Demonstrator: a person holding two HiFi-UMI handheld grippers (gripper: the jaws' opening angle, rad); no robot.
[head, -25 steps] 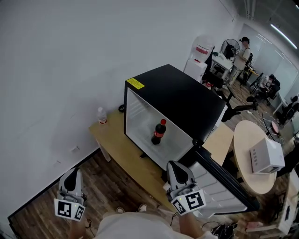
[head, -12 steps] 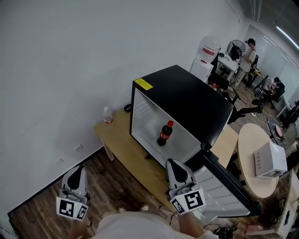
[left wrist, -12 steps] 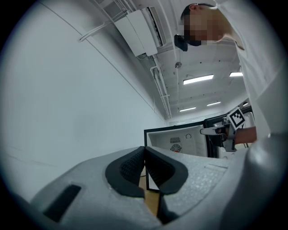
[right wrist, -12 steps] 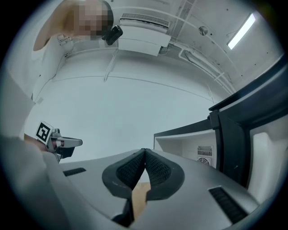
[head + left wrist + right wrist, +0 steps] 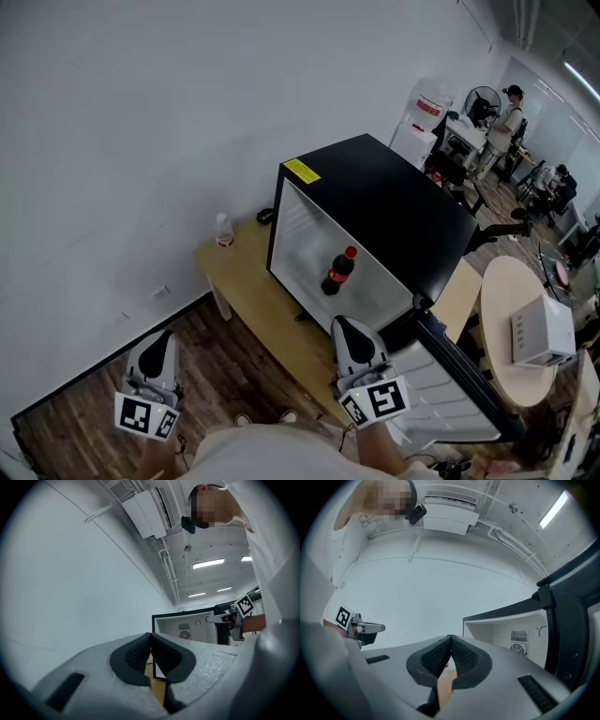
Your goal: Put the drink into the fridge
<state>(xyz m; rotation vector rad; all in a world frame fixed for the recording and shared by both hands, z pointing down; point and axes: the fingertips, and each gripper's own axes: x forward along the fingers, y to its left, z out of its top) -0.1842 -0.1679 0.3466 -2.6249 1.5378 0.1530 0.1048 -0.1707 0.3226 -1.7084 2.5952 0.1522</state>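
A dark cola bottle [image 5: 339, 272] with a red cap stands upright inside the open black mini fridge [image 5: 394, 206], which sits on a low wooden table [image 5: 258, 314]. The fridge door [image 5: 469, 380] hangs open to the right. My right gripper [image 5: 345, 329] is shut and empty, held near the table's front edge below the fridge opening. Over the floor at the lower left my left gripper [image 5: 161, 343] is also shut and holds nothing. The left gripper view shows the white fridge interior [image 5: 197, 629] beyond the closed jaws, and the fridge interior [image 5: 520, 637] appears in the right gripper view too.
A small clear water bottle [image 5: 223, 230] stands on the table's far left end by the white wall. A round table [image 5: 511, 319] with a white box [image 5: 537, 330] is at the right. People and office chairs fill the far right background.
The view has shifted, so the fridge and table sit slightly further right and lower. Both grippers stay shut, and the bottle has not moved in the fridge.
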